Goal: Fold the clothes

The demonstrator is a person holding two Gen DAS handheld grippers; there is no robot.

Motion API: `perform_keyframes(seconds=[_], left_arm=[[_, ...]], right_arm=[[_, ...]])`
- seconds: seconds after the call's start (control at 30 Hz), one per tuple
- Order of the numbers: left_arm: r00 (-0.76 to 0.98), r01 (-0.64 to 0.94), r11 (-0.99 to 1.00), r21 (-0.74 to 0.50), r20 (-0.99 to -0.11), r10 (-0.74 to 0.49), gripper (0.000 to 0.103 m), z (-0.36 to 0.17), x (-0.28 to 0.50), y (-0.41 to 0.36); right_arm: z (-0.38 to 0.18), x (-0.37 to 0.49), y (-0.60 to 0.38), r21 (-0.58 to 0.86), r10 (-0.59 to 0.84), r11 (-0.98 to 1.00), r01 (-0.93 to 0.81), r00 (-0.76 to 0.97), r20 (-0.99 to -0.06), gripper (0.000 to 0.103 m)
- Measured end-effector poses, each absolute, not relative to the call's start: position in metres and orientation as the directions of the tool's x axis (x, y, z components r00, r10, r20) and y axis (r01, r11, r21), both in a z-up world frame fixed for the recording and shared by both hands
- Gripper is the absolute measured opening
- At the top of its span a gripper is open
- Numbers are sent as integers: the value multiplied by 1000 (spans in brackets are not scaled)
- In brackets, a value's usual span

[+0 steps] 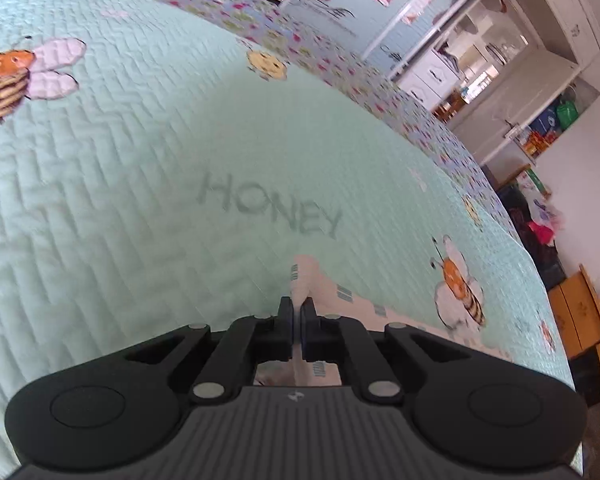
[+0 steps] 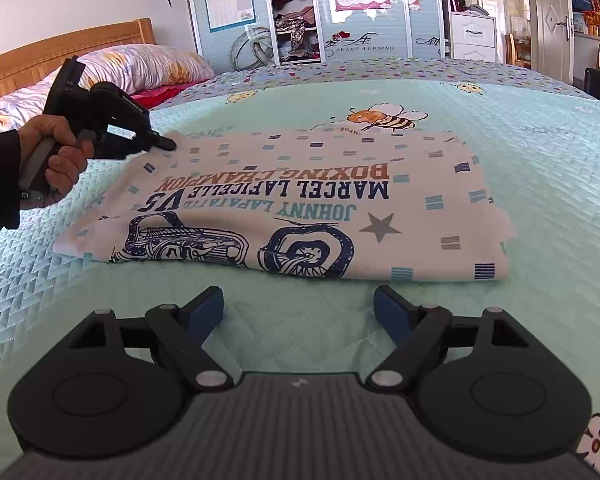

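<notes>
Left gripper (image 2: 168,145), mid-left of right-wrist frame, hand-held (image 2: 62,148), jaws pinched together. Right gripper (image 2: 298,308), bottom centre, jaws spread wide.

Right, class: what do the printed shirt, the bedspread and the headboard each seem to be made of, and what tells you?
Printed shirt: soft knit, probably cotton, matte; it drapes limply and puckers where the left claw pinches it.
Bedspread: quilted fabric with a slight sheen; stitched zigzag ridges catch the light.
Headboard: looks like varnished wood, honey-coloured and smooth, though laminate is possible.
</notes>
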State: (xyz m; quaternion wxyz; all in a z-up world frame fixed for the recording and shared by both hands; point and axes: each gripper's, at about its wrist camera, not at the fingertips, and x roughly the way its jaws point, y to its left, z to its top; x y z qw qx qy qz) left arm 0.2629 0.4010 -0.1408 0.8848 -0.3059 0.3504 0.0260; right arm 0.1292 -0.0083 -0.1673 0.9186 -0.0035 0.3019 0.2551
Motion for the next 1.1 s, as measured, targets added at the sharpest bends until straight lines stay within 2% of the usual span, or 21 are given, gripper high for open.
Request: perform_keyframes(seconds=[0.07, 0.13, 0.17, 0.2, 0.23, 0.27, 0.3, 0.43, 0.6, 0.73, 0.87, 0.97, 1.1], left_arm=[[723, -264, 829, -494, -670, -169, 6, -146, 267, 401], [698, -260, 838, -479, -693, -180, 12, -150, 268, 401], [702, -265, 828, -495, -687, -186, 18, -150, 264, 404], [712, -270, 819, -507, -678, -185, 33, -147, 258, 406], [731, -276, 812, -514, -661, -170, 41, -141, 249, 406], [749, -281, 808, -518, -645, -153, 53, -135, 238, 405], [765, -282, 808, -518, -629, -137, 59, -129, 225, 403], [801, -248, 773, -584, -573, -176, 65, -123, 159, 385], [733, -181, 846, -501, -642, -223, 65, -138, 109, 332], [718, -157, 887, -435, -667, -200, 65, -142, 96, 316], [715, -172, 883, -436, -672, -192, 66, -144, 99, 320], [711, -179, 891, -417, -681, -176, 66, -145, 102, 316], [716, -181, 909, -375, -684, -139, 65, -145, 99, 303]], right_arm=[[-168, 129, -8, 144, 465, 870, -471, 688, -557, 83], [-168, 128, -8, 140, 463, 871, -471, 688, -559, 83], [-168, 128, -7, 139, 462, 871, -471, 689, -559, 83], [-168, 128, -7, 137, 461, 871, -472, 689, -560, 83], [-168, 128, -7, 137, 461, 871, -471, 689, -560, 83], [-168, 128, -8, 137, 461, 871, -471, 689, -560, 83], [-168, 128, -8, 138, 461, 871, -471, 689, -560, 83], [-167, 128, -9, 146, 466, 870, -471, 687, -557, 83], [-164, 129, -14, 175, 474, 870, -460, 687, -550, 83], [-152, 127, -29, 238, 477, 877, -418, 699, -532, 83], [-138, 130, -63, 265, 425, 905, -334, 755, -500, 83], [-137, 147, -89, 276, 369, 926, -257, 774, -515, 83], [-132, 175, -100, 310, 387, 916, -253, 757, -526, 78]])
